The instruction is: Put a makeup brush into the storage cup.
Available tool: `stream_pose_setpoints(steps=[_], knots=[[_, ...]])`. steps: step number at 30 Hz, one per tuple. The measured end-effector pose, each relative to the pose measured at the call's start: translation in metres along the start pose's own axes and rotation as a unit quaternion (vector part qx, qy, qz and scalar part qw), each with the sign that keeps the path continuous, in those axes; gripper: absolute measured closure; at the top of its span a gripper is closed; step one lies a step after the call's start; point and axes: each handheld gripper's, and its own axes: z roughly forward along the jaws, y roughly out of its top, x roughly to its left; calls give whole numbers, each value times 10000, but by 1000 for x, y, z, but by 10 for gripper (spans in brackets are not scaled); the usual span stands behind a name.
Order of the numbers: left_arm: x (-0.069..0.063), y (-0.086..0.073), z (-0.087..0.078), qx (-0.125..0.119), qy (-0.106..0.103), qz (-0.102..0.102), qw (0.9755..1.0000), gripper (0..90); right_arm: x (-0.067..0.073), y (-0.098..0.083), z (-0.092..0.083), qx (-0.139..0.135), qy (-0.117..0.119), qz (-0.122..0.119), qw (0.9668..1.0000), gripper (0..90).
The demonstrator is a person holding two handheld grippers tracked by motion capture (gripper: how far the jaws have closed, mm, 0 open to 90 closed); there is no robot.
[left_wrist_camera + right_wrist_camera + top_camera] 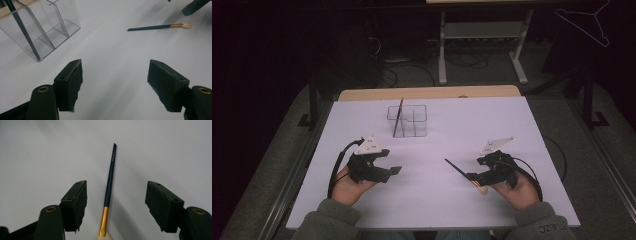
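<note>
A dark teal makeup brush (462, 173) with a gold ferrule and cream bristles lies on the white table (512, 125). My right gripper (476, 169) is open and straddles it. In the right gripper view the brush (110, 182) runs up between the two spread jaws of that gripper (116, 183), touching neither. My left gripper (389, 161) is open with nothing between its jaws, low over the table at the left. A clear divided organizer (408, 121) stands behind, with a second dark brush (398, 117) leaning in its left compartment. In the left gripper view, beyond the left gripper (115, 63), are the organizer (57, 25), its brush (22, 27) and the lying brush (155, 26).
The table's wooden back edge (427, 93) lies just behind the organizer. Beyond it are a dark floor with cables and a white desk frame (482, 45). A jaw of the right gripper (193, 6) shows at the top right of the left gripper view.
</note>
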Motion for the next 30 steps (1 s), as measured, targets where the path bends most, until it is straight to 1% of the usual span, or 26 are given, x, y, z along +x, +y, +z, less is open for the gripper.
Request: stream_pose_setpoints(steps=[4,7,9,12,15,17,18,19,20,21,22,23,26,30], knots=[[-2,-3,-1,21,17,63,10000,276,1,0,4,77,29,-31,10000,348],[-5,-6,-4,-37,22,4,10000,275,2,0,6,118,35,-19,9999,364],[-6,-7,-5,-7,63,78,9999,275,3,0,8,151,22,-29,9999,377],[-6,-9,-6,-15,68,94,9999,275,5,0,11,198,29,-49,9998,399],[-7,-10,-7,-33,59,53,10000,274,6,-1,15,264,43,-77,9996,431],[-7,-11,-8,-32,60,73,10000,274,7,-1,17,310,72,-68,9995,449],[-8,-12,-8,-49,60,54,10000,274,7,-1,18,322,92,-30,9994,462],[-9,-12,-8,-69,46,25,10000,273,7,-1,19,342,95,-42,9994,472],[-9,-12,-8,-69,46,25,10000,273,7,-1,20,363,79,-67,9993,482],[-8,-12,-8,-13,37,88,10000,273,7,-1,20,363,79,-67,9993,482],[-9,-12,-7,-20,47,99,9999,272,8,0,22,436,85,-64,9990,501],[-10,-12,-6,-47,36,27,10000,271,8,0,24,461,80,-83,9989,514],[-10,-13,-6,-18,39,67,10000,270,9,0,26,517,66,-119,9986,550],[-9,-13,-5,-32,24,57,10000,269,7,-1,29,591,64,-100,9982,593]])
